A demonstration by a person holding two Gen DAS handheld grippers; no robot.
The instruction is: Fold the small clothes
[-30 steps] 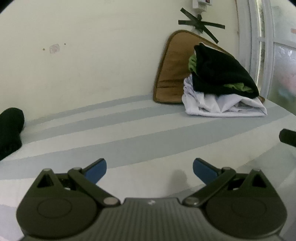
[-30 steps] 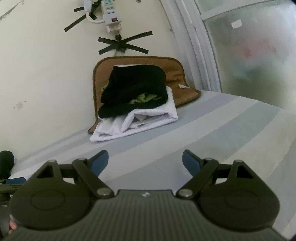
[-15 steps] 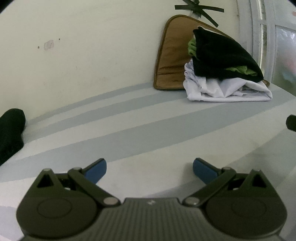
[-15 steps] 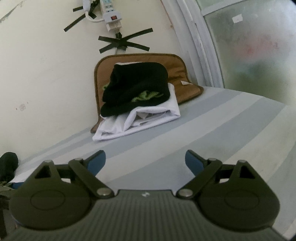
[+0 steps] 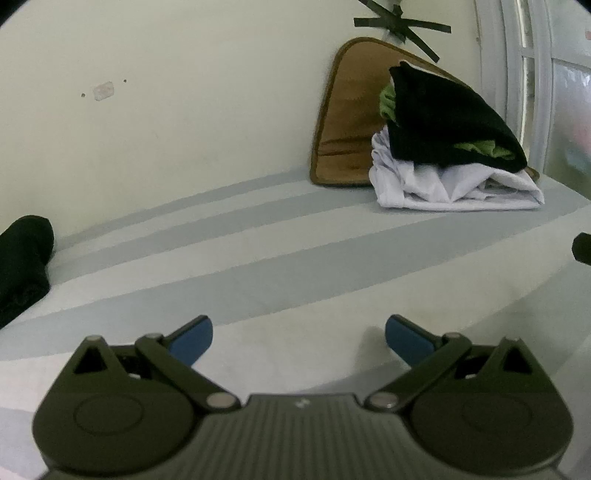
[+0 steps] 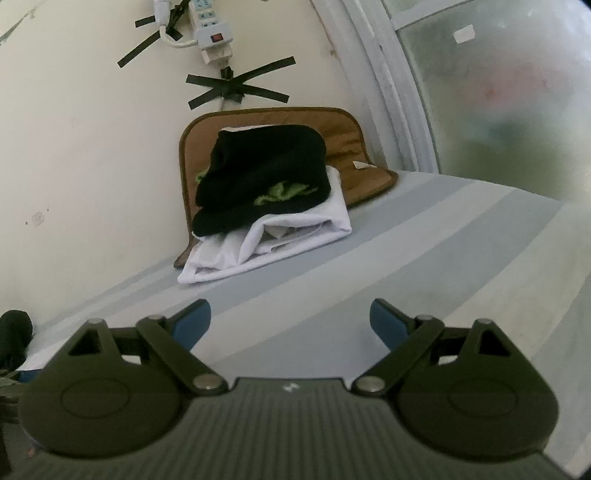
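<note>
A stack of folded clothes lies at the far end of the striped sheet [image 5: 258,266]: a black garment [image 5: 443,122] with green showing, on top of a white garment [image 5: 454,184]. The right wrist view shows the same black garment [image 6: 258,173] over the white garment [image 6: 280,236]. A separate black cloth [image 5: 22,266] lies at the left edge, also seen as the black cloth [image 6: 14,339]. My left gripper [image 5: 299,338] is open and empty above the sheet. My right gripper [image 6: 290,323] is open and empty too, well short of the stack.
A brown padded mat [image 5: 343,122] leans against the cream wall behind the stack. A power strip [image 6: 212,33] is taped to the wall. A white window frame [image 6: 399,92] with frosted glass stands at the right. A dark part of the other gripper [image 5: 583,249] shows at the right edge.
Both views have shifted slightly; the clothes stack has drifted a little in each frame. Both grippers stay open and hold nothing.
</note>
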